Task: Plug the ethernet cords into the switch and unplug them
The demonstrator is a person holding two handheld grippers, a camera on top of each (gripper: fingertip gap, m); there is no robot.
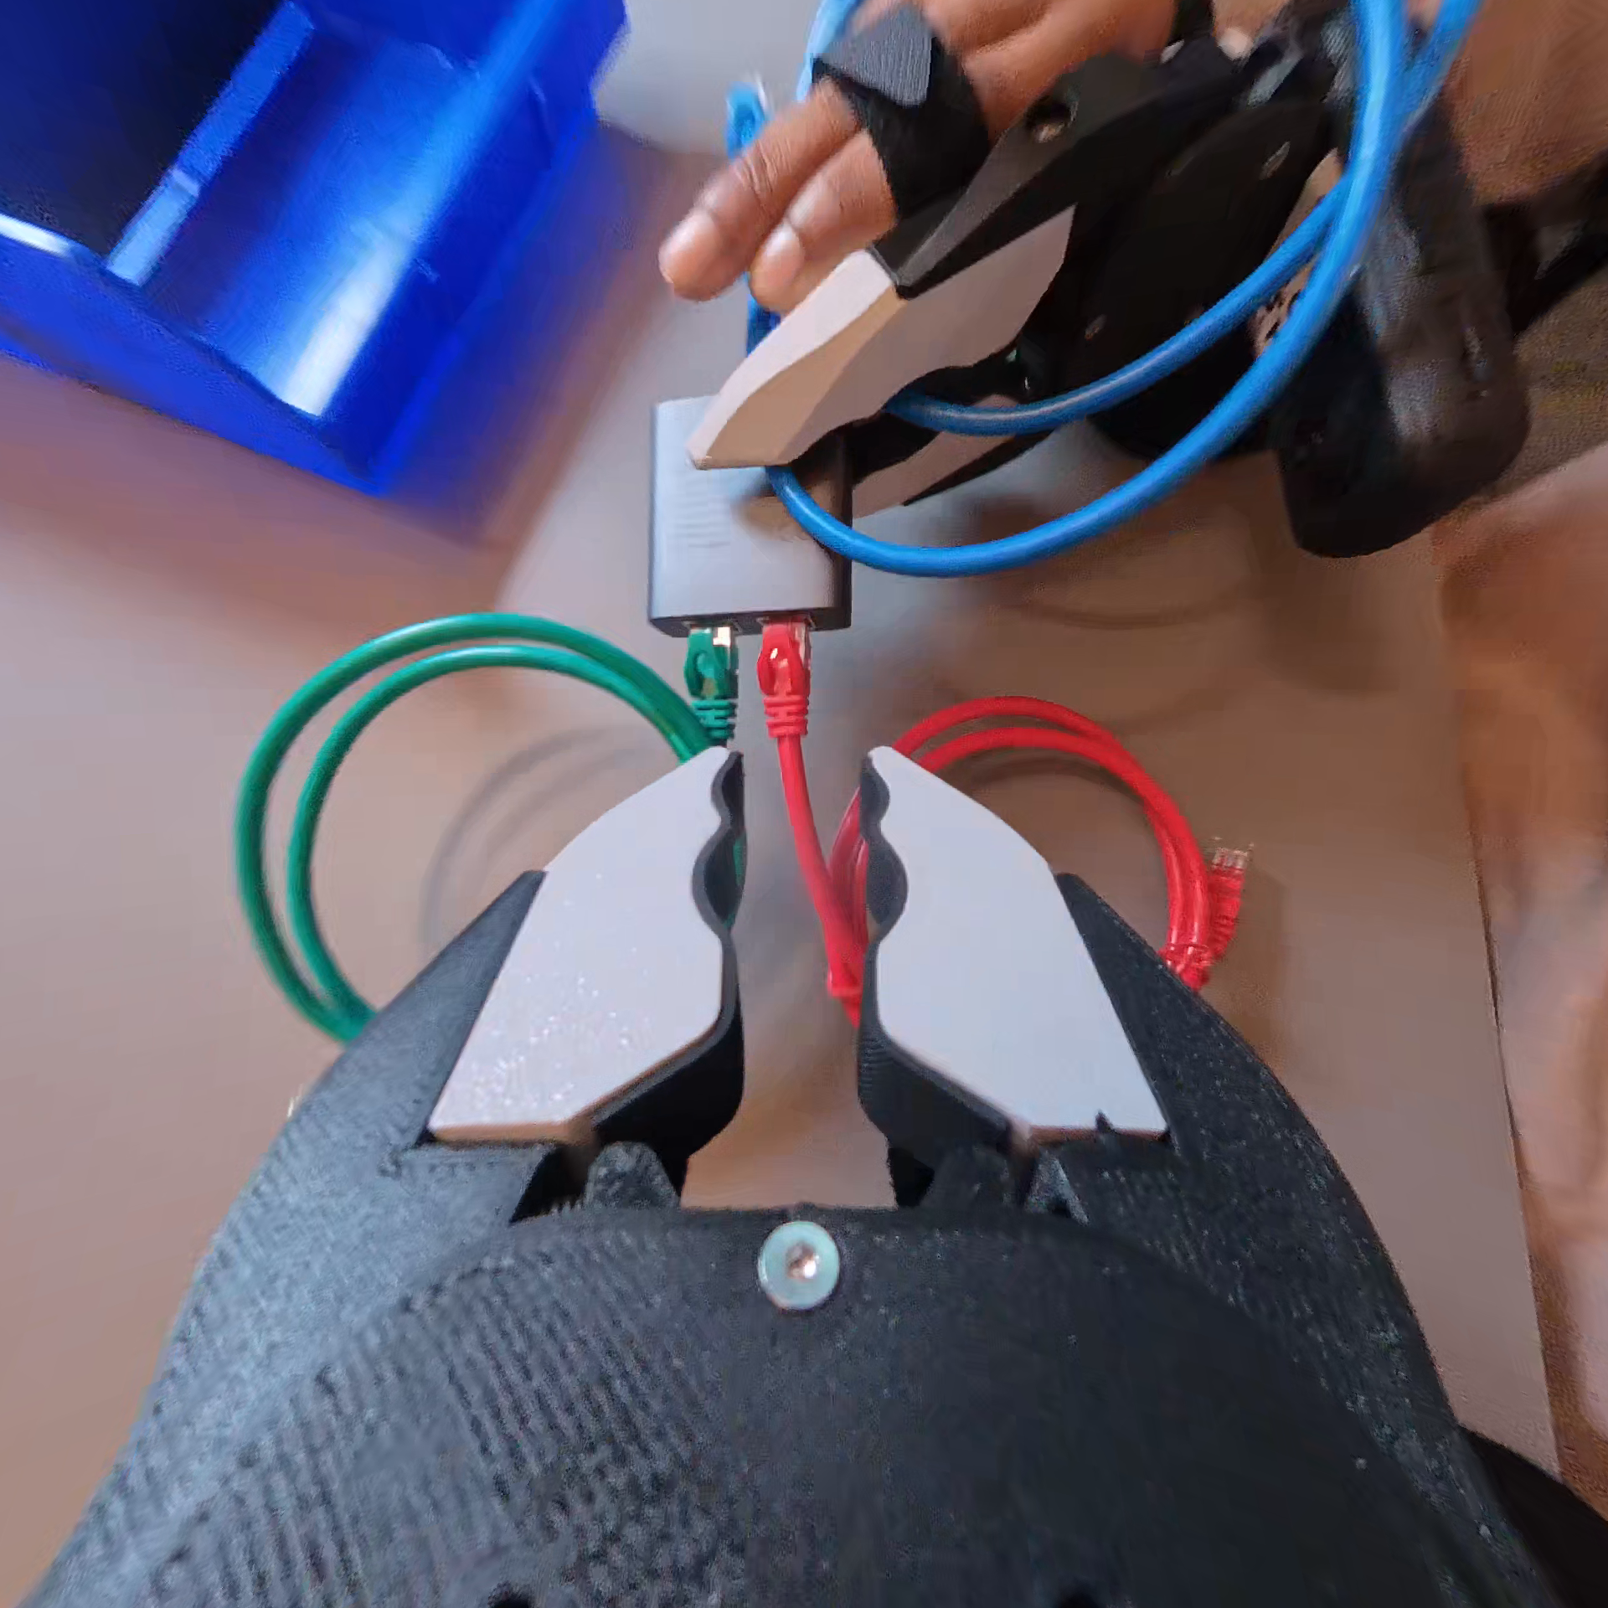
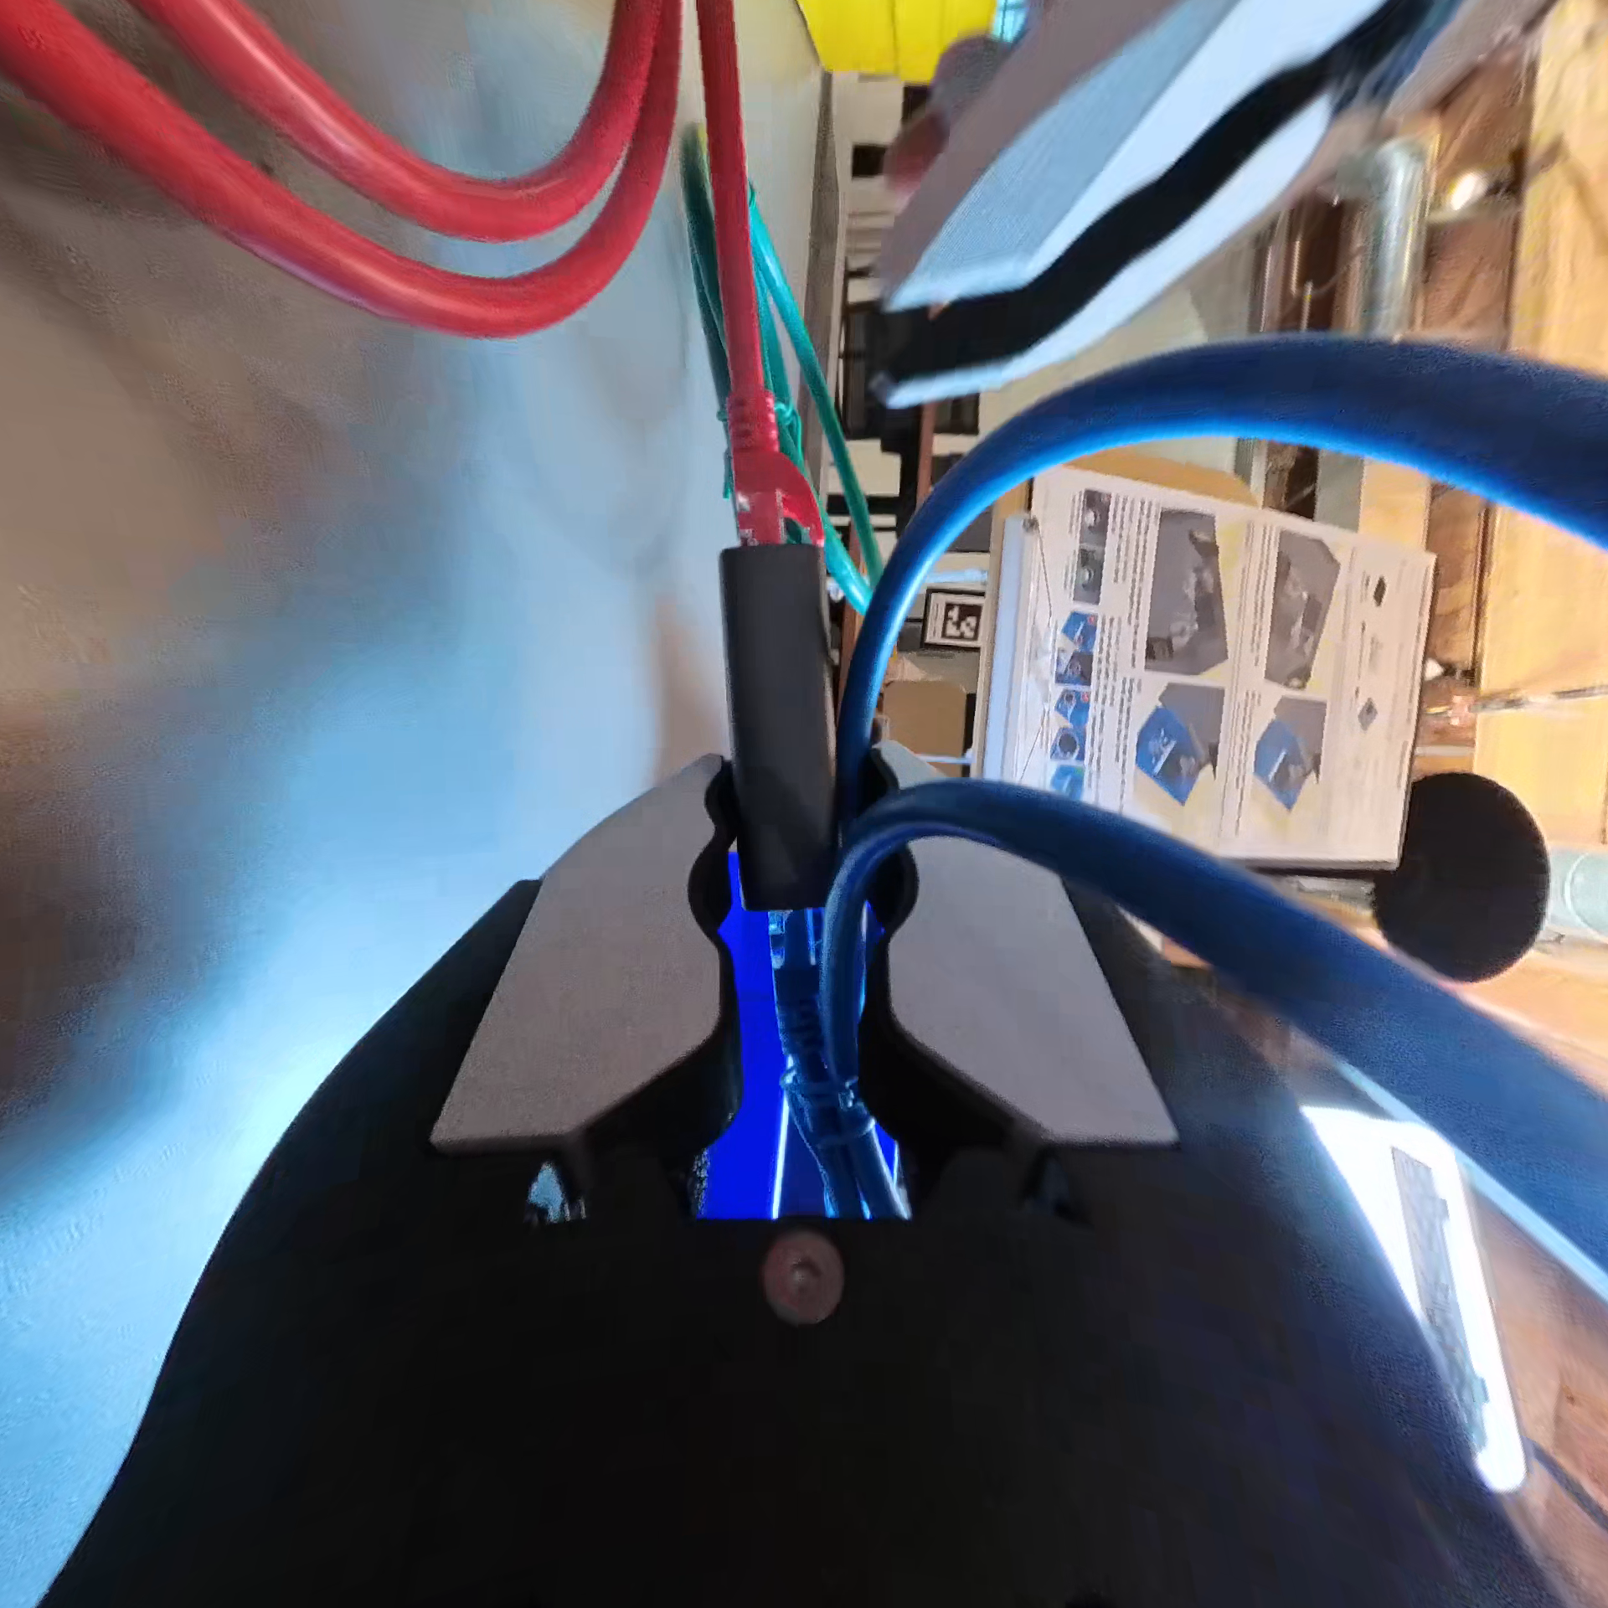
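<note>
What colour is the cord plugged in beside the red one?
Green cord, seen best in the left wrist view, beside the red cord.

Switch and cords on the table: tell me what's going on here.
A person works two handheld grippers. The right gripper is shut on the black switch, holding it steady, with the blue cord looping around it. The green cord and red cord are both plugged into the switch's near side. The left gripper is open, jaws straddling the red cord just behind its plug, not yet gripping it. A blue bin sits nearby.
</note>
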